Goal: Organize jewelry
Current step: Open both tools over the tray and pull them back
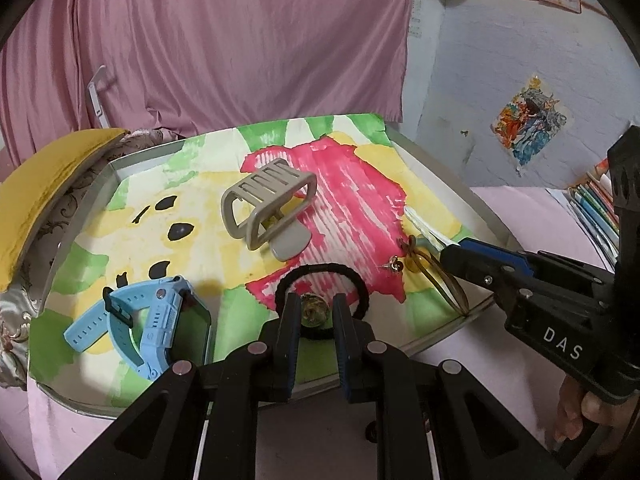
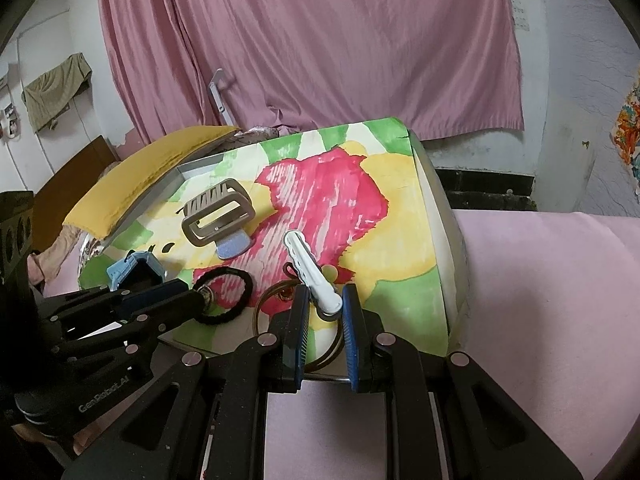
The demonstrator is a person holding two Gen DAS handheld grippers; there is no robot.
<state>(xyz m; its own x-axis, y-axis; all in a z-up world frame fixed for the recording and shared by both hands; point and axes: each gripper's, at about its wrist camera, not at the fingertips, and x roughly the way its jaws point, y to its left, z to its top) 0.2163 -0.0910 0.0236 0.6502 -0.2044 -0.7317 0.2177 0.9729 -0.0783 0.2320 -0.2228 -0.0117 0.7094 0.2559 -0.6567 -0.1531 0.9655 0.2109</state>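
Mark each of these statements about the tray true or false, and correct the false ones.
1. The left gripper is closed on the decorated part of the black hair tie. True.
2. The right gripper holds the beige claw clip. False: its fingers are on the white hair clip; the beige claw clip lies free on the painted paper.
3. The blue watch lies on the tray. True.
4. The watch is inside the hair tie's loop. False: it lies apart, to the left in the left wrist view.
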